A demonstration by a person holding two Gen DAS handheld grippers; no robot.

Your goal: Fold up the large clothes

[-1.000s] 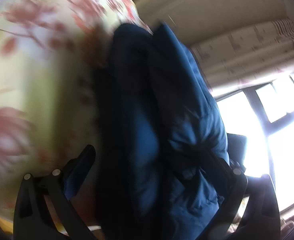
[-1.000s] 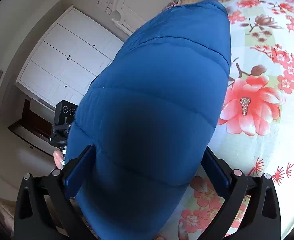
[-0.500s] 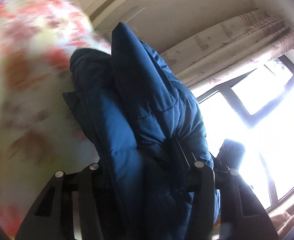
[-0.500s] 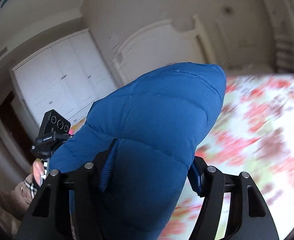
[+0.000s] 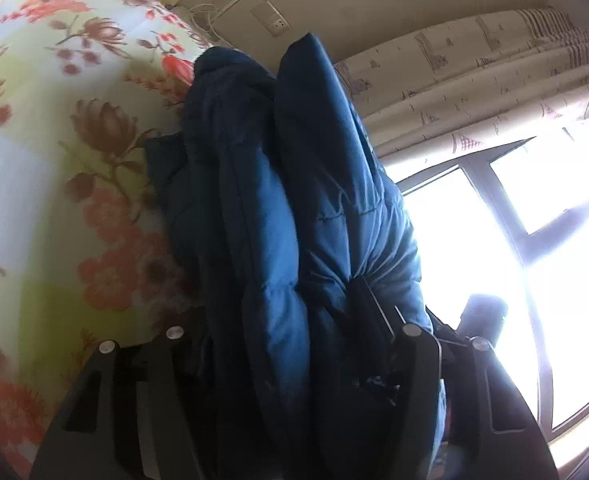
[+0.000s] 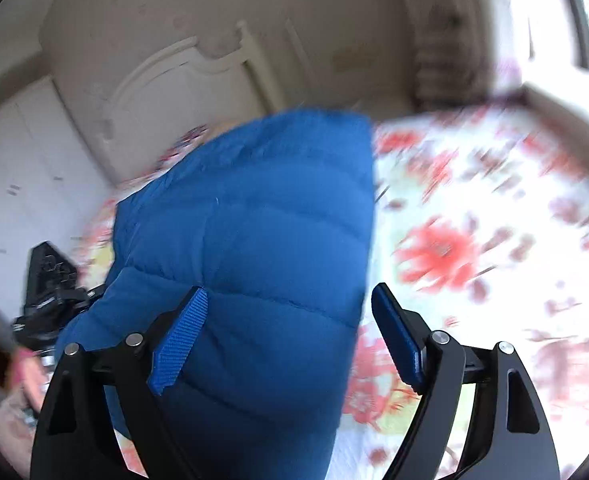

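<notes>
**Blue puffer jacket bunched between both hand-held grippers over the floral bed**

Left wrist view, left to right: floral bedsheet [image 5: 54, 184] fills the left side, yellow-green with red and brown flowers. Centre: blue puffer jacket [image 5: 294, 208], doubled into thick padded folds, standing up from the left hand-held gripper [image 5: 294, 360]. Its jaws have just been opening a little, yet the fabric is still packed tight between the black fingers [image 5: 418, 356], so it reads as clamped on the jacket. Right: patterned curtain [image 5: 474, 80] above, bright window [image 5: 534, 220] below, and a dark device [image 5: 484, 316] silhouetted at the jacket's far edge.

Right wrist view, blurred, left to right: white wardrobe [image 6: 18, 184], the other black device [image 6: 50, 284] with a bit of a hand [image 6: 26, 372] under it, white headboard [image 6: 174, 92] behind. The jacket lies over the bed in the middle. The right hand-held gripper [image 6: 290, 336] has its jaws apart and just opening; left blue pad [image 6: 182, 340] lies against the quilted fabric, right pad clear of it, over the sheet.
</notes>
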